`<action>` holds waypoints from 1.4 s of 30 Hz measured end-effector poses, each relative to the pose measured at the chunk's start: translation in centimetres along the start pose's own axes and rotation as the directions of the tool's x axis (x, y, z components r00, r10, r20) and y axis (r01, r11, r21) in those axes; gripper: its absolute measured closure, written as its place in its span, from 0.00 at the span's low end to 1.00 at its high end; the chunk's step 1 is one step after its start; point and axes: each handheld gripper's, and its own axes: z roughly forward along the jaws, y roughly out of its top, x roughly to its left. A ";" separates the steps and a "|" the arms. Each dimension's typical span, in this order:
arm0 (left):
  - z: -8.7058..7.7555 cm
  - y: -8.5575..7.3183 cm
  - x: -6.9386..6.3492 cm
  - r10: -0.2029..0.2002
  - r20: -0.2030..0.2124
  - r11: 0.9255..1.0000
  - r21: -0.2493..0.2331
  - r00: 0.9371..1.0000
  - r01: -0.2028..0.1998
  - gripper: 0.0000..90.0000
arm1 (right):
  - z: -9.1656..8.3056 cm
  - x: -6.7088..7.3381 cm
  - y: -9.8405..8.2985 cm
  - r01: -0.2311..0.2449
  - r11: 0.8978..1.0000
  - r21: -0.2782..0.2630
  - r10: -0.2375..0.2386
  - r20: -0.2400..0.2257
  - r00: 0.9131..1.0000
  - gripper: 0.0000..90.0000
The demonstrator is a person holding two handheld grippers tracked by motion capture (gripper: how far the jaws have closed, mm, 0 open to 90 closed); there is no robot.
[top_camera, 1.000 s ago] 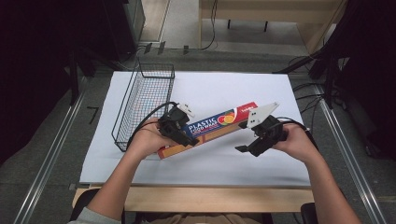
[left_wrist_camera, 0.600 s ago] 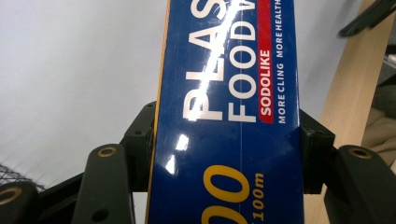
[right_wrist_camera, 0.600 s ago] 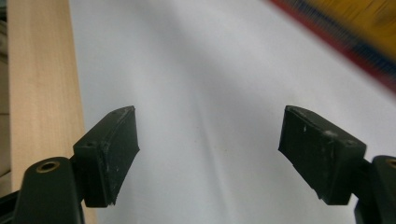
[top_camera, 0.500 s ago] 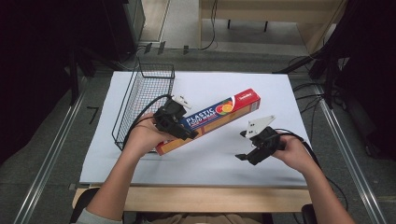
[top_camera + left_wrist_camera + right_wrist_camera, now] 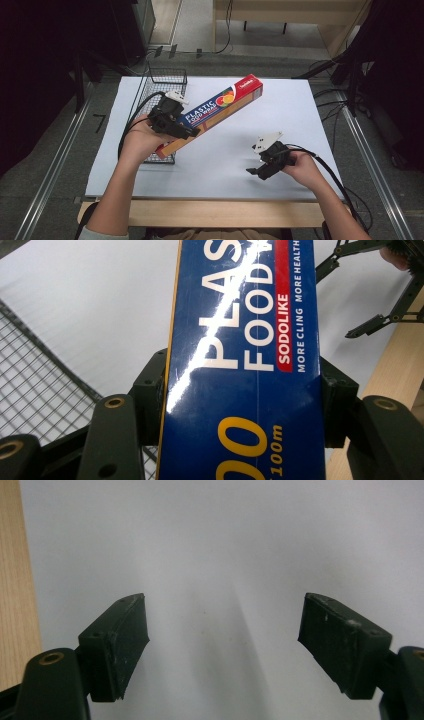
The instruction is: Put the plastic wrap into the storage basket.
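A long blue, orange and red box of plastic food wrap [image 5: 217, 109] hangs tilted above the table, its red end raised toward the far side. My left gripper [image 5: 186, 131] is shut on its lower part. In the left gripper view the blue box [image 5: 240, 360] stands clamped between both black jaws. My right gripper [image 5: 254, 171] sits low near the table's front right, open and holding nothing. In the right gripper view that gripper [image 5: 222, 630] shows its pads [image 5: 122, 630] wide apart over the white table sheet [image 5: 225, 540].
A black wire basket [image 5: 162, 92] stands at the table's left, partly behind my left hand. The white sheet [image 5: 280, 100] covers the table, with a wooden front edge [image 5: 210, 212]. Cables trail from both grippers. Dark equipment surrounds the table.
My left gripper has lifted the box up and toward the left, tilting its red end higher. The right gripper let go of the box and dropped down toward the table's front right.
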 end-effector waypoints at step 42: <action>-0.1 -2.7 8.9 -0.407 -0.337 0.908 -0.042 0.849 0.418 0.45 | 1.2 -0.6 -0.5 -0.022 0.999 0.031 0.021 0.019 1.000 0.23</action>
